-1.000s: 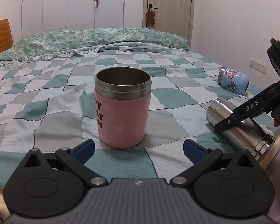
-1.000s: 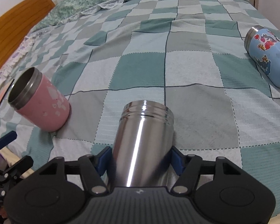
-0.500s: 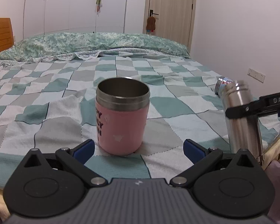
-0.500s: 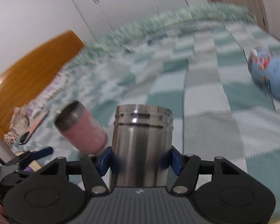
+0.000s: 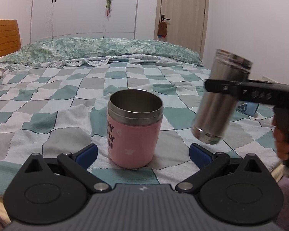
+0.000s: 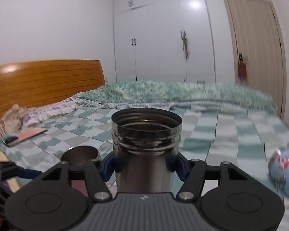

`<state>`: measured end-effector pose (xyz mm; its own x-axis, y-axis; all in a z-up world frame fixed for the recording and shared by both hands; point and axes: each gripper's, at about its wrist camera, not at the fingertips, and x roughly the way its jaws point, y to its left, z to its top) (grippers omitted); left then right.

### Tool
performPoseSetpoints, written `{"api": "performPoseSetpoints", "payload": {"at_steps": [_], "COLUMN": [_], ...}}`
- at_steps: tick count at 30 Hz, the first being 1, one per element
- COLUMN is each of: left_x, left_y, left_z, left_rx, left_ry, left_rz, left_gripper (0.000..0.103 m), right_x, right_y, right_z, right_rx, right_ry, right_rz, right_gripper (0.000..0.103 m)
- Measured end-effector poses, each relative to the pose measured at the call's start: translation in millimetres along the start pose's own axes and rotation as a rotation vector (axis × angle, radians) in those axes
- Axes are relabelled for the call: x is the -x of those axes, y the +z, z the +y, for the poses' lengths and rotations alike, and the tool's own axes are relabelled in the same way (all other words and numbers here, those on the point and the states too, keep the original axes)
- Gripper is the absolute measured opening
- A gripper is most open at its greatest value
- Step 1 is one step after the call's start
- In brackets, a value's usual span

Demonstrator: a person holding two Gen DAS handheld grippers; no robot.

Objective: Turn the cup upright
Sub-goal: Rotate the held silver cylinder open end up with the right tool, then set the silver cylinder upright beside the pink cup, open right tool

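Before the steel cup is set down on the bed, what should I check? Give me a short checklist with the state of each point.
1. Right gripper shut on the steel cup: ok.
2. Cup mouth up: ok, slightly tilted.
3. Cup clear of the bed: ok, in the air.
4. Gap to the pink cup: ok, apart.
5. Left gripper out of the way: ok, open, holding nothing.
6. Blanket flat at the landing spot: cannot tell.

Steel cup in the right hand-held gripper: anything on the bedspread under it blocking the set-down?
Nothing visible. The silver stainless steel cup hangs tilted over bare checked bedspread; the upright pink cup stands beside that patch, to its left.
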<state>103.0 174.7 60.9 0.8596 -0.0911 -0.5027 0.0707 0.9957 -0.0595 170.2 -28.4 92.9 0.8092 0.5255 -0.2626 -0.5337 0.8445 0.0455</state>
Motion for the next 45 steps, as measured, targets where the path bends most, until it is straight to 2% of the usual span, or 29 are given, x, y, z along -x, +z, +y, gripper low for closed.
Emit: {"api": "performPoseSetpoints", "payload": {"at_steps": [8,10,13,15,24,25,27,30,32,34,40,45], "left_x": [-3.9,-5.8,-7.3,-8.3,-5.6,-3.8,0.9,10.3,16.4,22.9,44.4,56.2], "left_y": [-3.1,-3.3,-4.6,-5.0,-4.6,-4.2,-3.4,-2.4,-2.1,-2.2,-15.2,-32.1], "left_z": [7.5,9.1,11.8,12.5,10.3,9.1,5.7,-3.6,-13.0,-24.5,-60.7,-90.3], "left_rx": [0.026,0.03,0.04,0.043,0.052,0.051,0.047,0.039,0.032,0.032,0.074,0.088], "left_ry": [0.011,0.015,0.018,0.019,0.016,0.014,0.01,-0.007,-0.015,-0.026,-0.062,-0.05], "left_rz": [0.001,0.005,0.006,0.005,-0.004,-0.008,-0.017,-0.038,-0.054,-0.073,-0.154,-0.23], "left_gripper": [0.103,0.103,0.103,0.103,0.103,0.103,0.103,0.103,0.103,0.103,0.103,0.103], "right_x": [-26.3,-31.8,-44.6,-43.0,-40.2,-36.6,-26.0,-2.1,17.0,39.9,108.1,155.7], "right_y": [-17.5,-23.1,-37.7,-45.6,-37.5,-36.6,-35.2,-35.8,-36.4,-37.1,-43.1,-62.6], "right_z": [27.4,30.5,29.4,30.8,29.5,27.6,23.5,16.5,10.9,6.0,-15.1,-29.4], "right_rx": [0.079,0.092,0.075,0.092,0.069,0.06,0.052,0.039,0.04,0.057,0.07,0.084], "right_ry": [-0.017,-0.02,-0.025,-0.023,-0.018,-0.015,-0.006,0.005,0.006,-0.015,-0.066,-0.133], "right_rz": [-0.049,-0.038,0.027,-0.002,0.034,0.031,0.007,-0.027,-0.053,-0.08,-0.118,-0.132], "right_gripper": [0.061,0.061,0.061,0.062,0.063,0.072,0.082,0.093,0.095,0.103,0.103,0.103]}}
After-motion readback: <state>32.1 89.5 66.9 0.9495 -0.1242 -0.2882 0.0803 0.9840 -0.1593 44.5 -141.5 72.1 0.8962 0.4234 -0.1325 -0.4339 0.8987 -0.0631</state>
